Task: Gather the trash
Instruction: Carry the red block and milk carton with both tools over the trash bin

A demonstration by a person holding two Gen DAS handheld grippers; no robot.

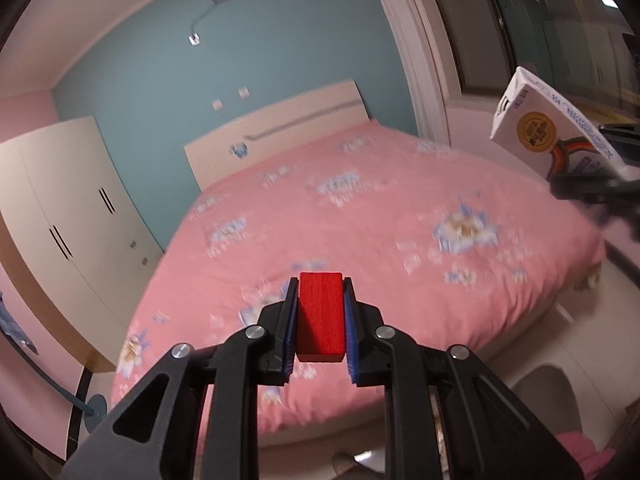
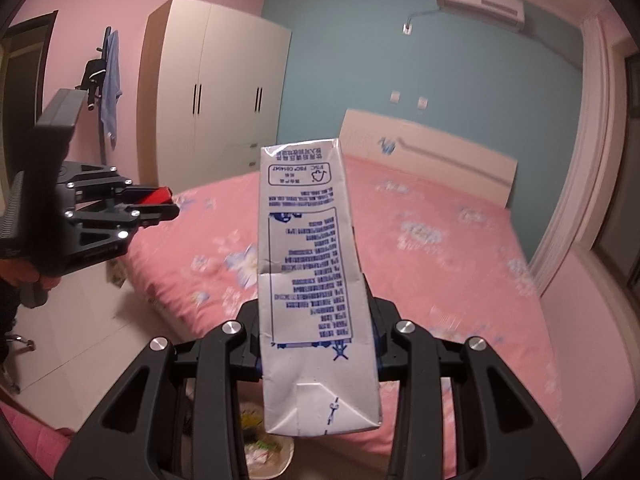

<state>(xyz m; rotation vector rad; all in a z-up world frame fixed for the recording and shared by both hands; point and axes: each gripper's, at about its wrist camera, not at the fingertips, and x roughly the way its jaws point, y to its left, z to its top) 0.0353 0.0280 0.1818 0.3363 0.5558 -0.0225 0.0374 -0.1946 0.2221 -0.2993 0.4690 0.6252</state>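
Note:
My left gripper (image 1: 320, 312) is shut on a small red block (image 1: 320, 316), held in the air over the foot of a pink bed. It shows again at the left of the right wrist view as a black gripper (image 2: 170, 204) with the red block (image 2: 158, 196) between its fingers. My right gripper (image 2: 316, 320) is shut on a white milk carton (image 2: 308, 264) with blue print, standing up between the fingers. In the left wrist view that carton (image 1: 540, 128) appears at the right edge, with the right gripper (image 1: 588, 184) dark and blurred below it.
A bed (image 1: 360, 220) with a pink flowered cover fills the middle. A cream wardrobe (image 2: 216, 92) stands at the left wall. Below the right gripper sits a white bin or bowl (image 2: 268, 452) holding scraps. A grey round seat (image 1: 552, 400) and pale floor (image 2: 80, 320) lie near the bed.

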